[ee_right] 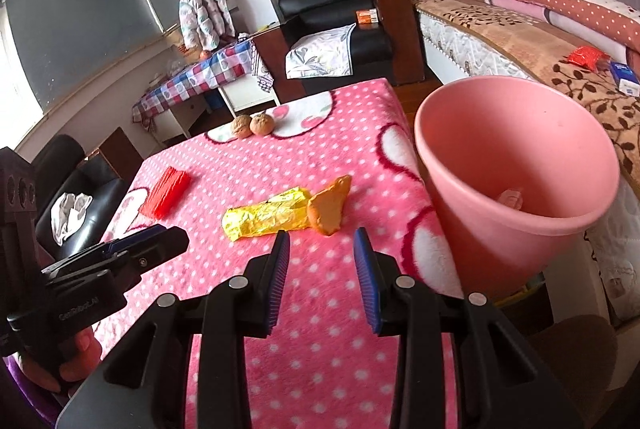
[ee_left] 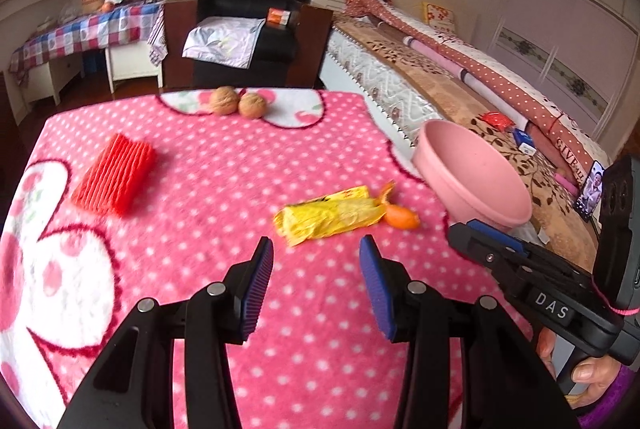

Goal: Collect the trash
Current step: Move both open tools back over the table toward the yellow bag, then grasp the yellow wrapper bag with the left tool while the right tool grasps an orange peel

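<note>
Both my claws, left (ee_left: 316, 249) and right (ee_right: 322, 243), are partly open and empty, so I should come down slowly over the yellow wrapper (ee_left: 328, 215) near the table's right edge (ee_right: 400, 133).

Wrapper (ee_left: 328, 215) touching peel (ee_left: 402, 218); bin (ee_left: 472, 173) right, walnuts (ee_left: 238, 103) behind

The left gripper (ee_left: 316, 253) is pointing forward and downward, its blue-padded jaws standing apart with nothing between them. The right gripper (ee_right: 322, 249) is tilting down the same way, its jaws parted a little narrower and also holding nothing. A hand (ee_left: 592, 369) is gripping the right gripper's handle; another hand (ee_right: 76, 361) is gripping the left's.
</note>
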Tool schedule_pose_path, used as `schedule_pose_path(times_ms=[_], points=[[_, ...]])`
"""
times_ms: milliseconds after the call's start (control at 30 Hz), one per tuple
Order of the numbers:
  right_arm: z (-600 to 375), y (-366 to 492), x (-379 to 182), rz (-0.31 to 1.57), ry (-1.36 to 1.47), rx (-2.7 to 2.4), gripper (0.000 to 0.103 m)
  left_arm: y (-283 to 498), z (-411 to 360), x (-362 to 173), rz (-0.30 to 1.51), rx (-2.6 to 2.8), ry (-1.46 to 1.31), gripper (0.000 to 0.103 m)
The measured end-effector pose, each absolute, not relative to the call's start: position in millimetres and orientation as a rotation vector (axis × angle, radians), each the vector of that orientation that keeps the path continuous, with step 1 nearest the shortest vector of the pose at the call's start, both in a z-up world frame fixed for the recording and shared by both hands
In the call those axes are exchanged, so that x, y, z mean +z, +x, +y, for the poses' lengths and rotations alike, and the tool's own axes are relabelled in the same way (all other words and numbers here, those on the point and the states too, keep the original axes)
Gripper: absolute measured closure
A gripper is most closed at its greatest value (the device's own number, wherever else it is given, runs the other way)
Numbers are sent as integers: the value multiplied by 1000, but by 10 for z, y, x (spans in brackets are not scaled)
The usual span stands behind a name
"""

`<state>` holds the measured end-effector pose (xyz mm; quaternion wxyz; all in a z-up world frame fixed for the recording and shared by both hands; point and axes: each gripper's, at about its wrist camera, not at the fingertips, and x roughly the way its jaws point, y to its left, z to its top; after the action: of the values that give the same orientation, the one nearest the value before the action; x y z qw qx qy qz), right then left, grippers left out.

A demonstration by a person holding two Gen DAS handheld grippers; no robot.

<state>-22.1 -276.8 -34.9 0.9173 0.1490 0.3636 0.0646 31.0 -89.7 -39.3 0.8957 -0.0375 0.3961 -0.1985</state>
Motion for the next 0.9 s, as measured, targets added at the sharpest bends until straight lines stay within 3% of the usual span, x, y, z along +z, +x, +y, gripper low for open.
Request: schedule_pose_path(times_ms=[333, 400, 467, 900], points=[[-2690, -144, -459, 787, 291, 135, 69, 360, -872, -511, 853, -419, -41, 59], [-2690, -132, -480, 793, 289, 133, 69, 413, -938, -506, 856, -450, 16, 58], [-2693, -123, -498, 796, 290, 130, 69, 473, -1012, -512, 863, -484, 68, 52], [-2730, 24, -527, 816, 289, 126, 69, 915, -1443, -736, 874, -565, 319, 51]])
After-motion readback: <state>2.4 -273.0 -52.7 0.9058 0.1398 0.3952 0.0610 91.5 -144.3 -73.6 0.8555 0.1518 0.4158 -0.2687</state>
